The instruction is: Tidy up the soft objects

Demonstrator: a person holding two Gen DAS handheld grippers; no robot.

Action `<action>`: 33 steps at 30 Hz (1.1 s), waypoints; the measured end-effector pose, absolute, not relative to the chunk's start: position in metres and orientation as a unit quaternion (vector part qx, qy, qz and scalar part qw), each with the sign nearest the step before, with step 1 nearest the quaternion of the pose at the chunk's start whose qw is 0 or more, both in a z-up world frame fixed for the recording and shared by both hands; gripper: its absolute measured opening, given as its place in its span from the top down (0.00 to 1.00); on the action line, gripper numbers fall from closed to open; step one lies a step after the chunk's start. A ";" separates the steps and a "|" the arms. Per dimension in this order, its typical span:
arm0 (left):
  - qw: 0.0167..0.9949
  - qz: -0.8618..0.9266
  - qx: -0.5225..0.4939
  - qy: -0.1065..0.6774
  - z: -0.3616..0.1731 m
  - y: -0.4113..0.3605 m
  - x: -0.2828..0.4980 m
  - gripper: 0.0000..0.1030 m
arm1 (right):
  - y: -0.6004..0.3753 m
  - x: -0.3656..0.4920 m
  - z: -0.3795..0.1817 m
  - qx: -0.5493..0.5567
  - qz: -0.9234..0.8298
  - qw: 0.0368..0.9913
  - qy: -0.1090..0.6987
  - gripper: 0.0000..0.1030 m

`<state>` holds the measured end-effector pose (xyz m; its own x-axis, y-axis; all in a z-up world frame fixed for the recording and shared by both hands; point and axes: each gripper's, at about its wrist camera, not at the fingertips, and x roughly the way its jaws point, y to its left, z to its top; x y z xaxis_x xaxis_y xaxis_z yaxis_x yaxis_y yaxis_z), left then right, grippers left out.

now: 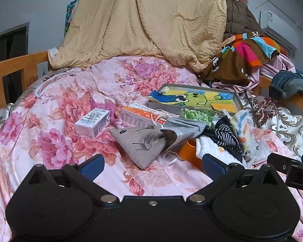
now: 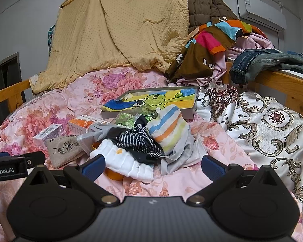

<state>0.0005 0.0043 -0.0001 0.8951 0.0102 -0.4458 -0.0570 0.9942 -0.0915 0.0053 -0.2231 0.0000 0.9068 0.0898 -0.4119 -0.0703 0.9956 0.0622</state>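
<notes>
Both my grippers, left (image 1: 151, 168) & right (image 2: 153, 166), spread wide, holding nothing. Heap of small soft cloths (image 2: 147, 141) sits just in front of the shallow grey cardboard box w/ green cartoon picture (image 2: 157, 100). Light, floppy stuff; I'd pinch a bunched fold. Stiff box rim behind, bare bedding right of heap.

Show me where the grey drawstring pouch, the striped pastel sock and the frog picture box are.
grey drawstring pouch (image 1: 140, 144), left wrist view, middle of its printed face
striped pastel sock (image 2: 167, 130), right wrist view, on the orange stripe
frog picture box (image 2: 189, 111), right wrist view, near right rim
</notes>
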 end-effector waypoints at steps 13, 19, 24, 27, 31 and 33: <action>0.972 0.018 -0.051 0.229 0.000 0.004 0.000 0.01 | -0.223 0.005 -0.001 0.023 0.041 0.976 0.211 0.00; 0.972 0.017 -0.051 0.229 0.000 0.004 0.000 0.01 | -0.223 0.005 -0.001 0.023 0.041 0.976 0.211 0.00; 0.972 0.018 -0.051 0.229 0.000 0.004 0.000 0.01 | -0.223 0.005 -0.001 0.023 0.041 0.976 0.212 0.00; 0.972 0.018 -0.051 0.229 0.000 0.005 0.000 0.01 | -0.223 0.005 -0.001 0.023 0.041 0.976 0.211 0.00; 0.972 0.017 -0.051 0.229 0.000 0.004 0.001 0.01 | -0.222 0.005 -0.001 0.021 0.040 0.976 0.213 0.00; 0.971 0.017 -0.051 0.232 -0.001 0.004 0.000 0.01 | -0.222 0.006 0.000 0.017 0.037 0.975 0.216 0.00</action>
<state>0.0002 0.0040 -0.0010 0.8921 0.0097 -0.4517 -0.0568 0.9943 -0.0908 0.0056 -0.2224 -0.0002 0.9036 0.0799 -0.4208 -0.0650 0.9966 0.0497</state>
